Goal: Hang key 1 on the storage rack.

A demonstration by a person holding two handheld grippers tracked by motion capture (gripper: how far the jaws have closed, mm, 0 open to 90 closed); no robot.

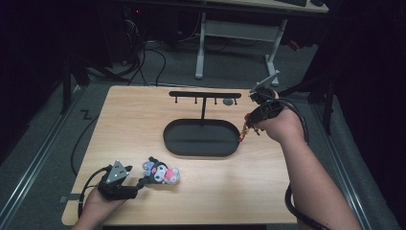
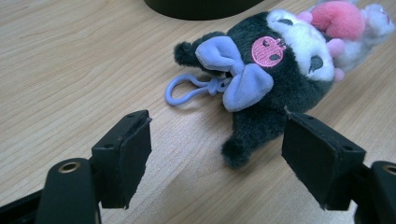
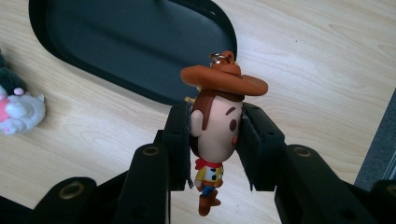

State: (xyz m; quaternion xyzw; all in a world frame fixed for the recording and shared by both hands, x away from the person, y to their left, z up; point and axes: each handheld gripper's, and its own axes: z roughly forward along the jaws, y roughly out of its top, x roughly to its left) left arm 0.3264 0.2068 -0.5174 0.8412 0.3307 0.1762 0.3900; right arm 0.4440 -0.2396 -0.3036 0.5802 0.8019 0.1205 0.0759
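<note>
A dark plush toy (image 1: 162, 173) with a lilac bow, a pink skull badge and a lilac clip loop (image 2: 187, 91) lies on the wooden table near its front left. My left gripper (image 1: 140, 183) rests just left of it, open. In the left gripper view the plush (image 2: 280, 70) lies ahead of the left gripper (image 2: 219, 154), one dark tip reaching between the jaws without touching the pads. My right gripper (image 1: 249, 125) hovers at the oval tray's right end, shut on a small cowboy figure (image 1: 243, 133). The right gripper view shows the cowboy figure's head (image 3: 217, 126) clamped in the right gripper (image 3: 215, 140), metal ring on top.
A black oval tray (image 1: 201, 139) sits mid-table, with a thin post carrying a black bar with hooks (image 1: 205, 94). Something small and grey (image 1: 229, 101) hangs near the bar's right end. Bare wood (image 1: 239, 187) spreads along the front. White desk legs (image 1: 200, 48) stand beyond the table.
</note>
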